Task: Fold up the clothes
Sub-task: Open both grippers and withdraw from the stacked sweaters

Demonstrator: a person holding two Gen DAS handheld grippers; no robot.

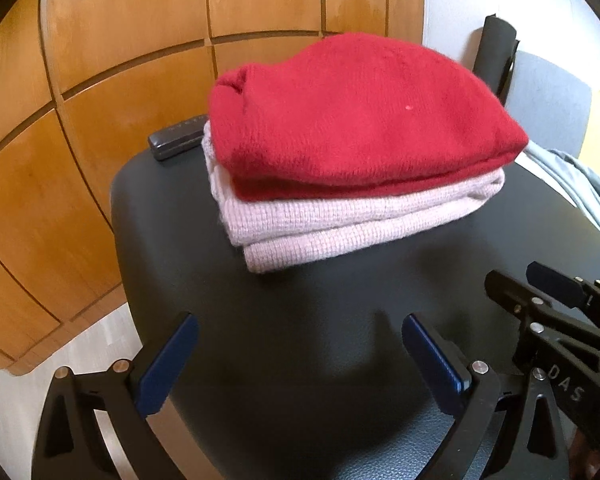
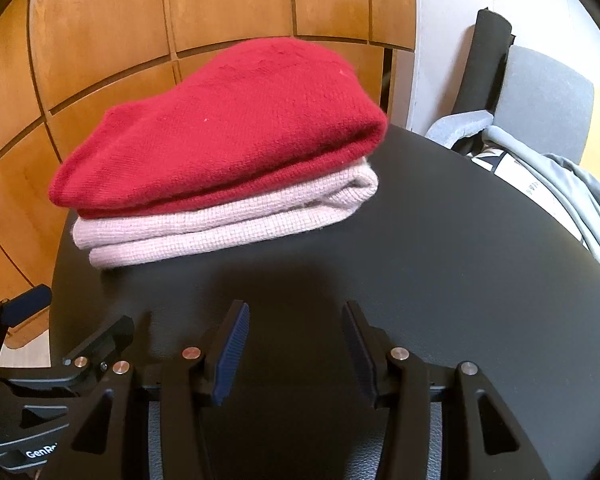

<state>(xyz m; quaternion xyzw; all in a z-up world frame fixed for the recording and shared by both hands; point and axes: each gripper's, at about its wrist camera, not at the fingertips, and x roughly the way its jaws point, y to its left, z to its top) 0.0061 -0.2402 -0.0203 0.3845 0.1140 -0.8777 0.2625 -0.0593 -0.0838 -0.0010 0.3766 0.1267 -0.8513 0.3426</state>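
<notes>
- Resting on the far part of the dark tabletop (image 1: pixel 340 340), a folded red sweater (image 1: pixel 352 120) lies on top of a folded pale pink sweater (image 1: pixel 340 220); the two form one stack, touching throughout.
- Left tongs (image 1: pixel 300 356): jaws spread wide, holding nothing, near edge of the tabletop, well apart from the stack.
- Right tongs (image 2: pixel 296 344): jaws also apart and empty, just beside the left tongs and pointed toward the stack.
- Step in hand, as a judgement: both stacked garments look finished. The fold-and-stack step appears complete — neither tool is engaged with cloth.
- Next move, as a judgement: a grey garment (image 2: pixel 560 200) lies crumpled at the right edge of the tabletop, beside a grey chair (image 2: pixel 540 100). Fetching it would call for a reach to the right, a pinch on a hem or shoulder, and a drag onto the bare near area for spreading.
- Orientation: the stack's long axis runs roughly left to right, slightly skewed. Rounded fold edges face near and right; the looser, layered ends of the red sweater show at the left in the left wrist view.
- A small dark case (image 1: pixel 176 142) sits at the far left, just behind the stack.
- Wooden panelling (image 1: pixel 100 80) stands beyond the tabletop.
</notes>
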